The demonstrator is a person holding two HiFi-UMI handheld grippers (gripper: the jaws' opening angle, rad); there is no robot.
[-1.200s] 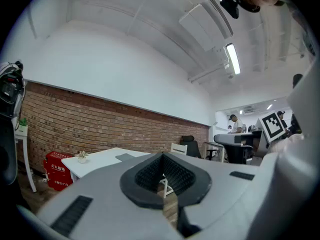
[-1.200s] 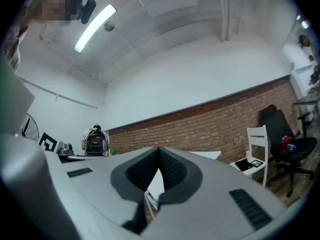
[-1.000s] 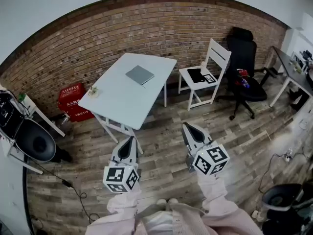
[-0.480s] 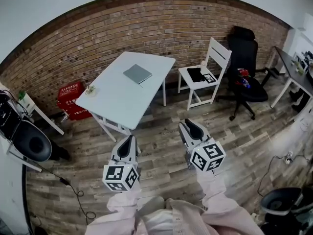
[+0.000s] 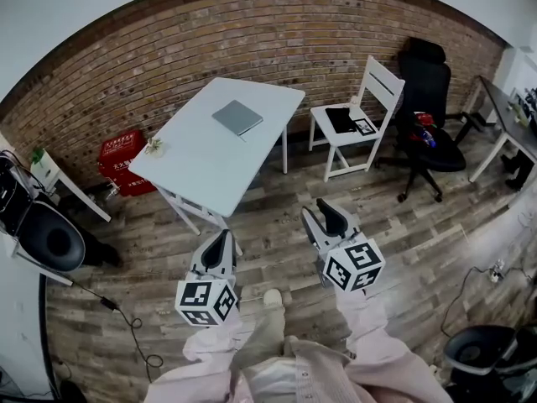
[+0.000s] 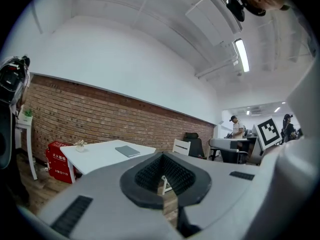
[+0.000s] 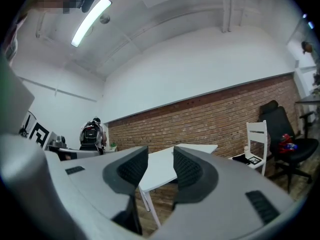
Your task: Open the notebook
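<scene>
**A:** Where's the notebook [image 5: 237, 117]?

**B:** It's lying shut and flat near the far end of the white bench [image 5: 201, 170], well apart from both grippers.

**A:** And the jaws?

**B:** The left gripper [image 5: 223, 237] has its jaws together and empty. The right gripper [image 5: 320, 214] has just been opening, and its jaws are wide with nothing between them.

**A:** How will it handle?

**B:** It's probably light, thin and slippery. I'd pin one corner and lift the cover's free edge.

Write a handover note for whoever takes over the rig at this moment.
Left gripper: jaws shut, empty.
Right gripper: jaws have just been opening and now stand apart, with nothing between them.
Notebook: closed, lying flat on the white table, well ahead of both grippers; neither touches it.
Done: nothing yet.
Left: get to the table and open the cover.
</scene>
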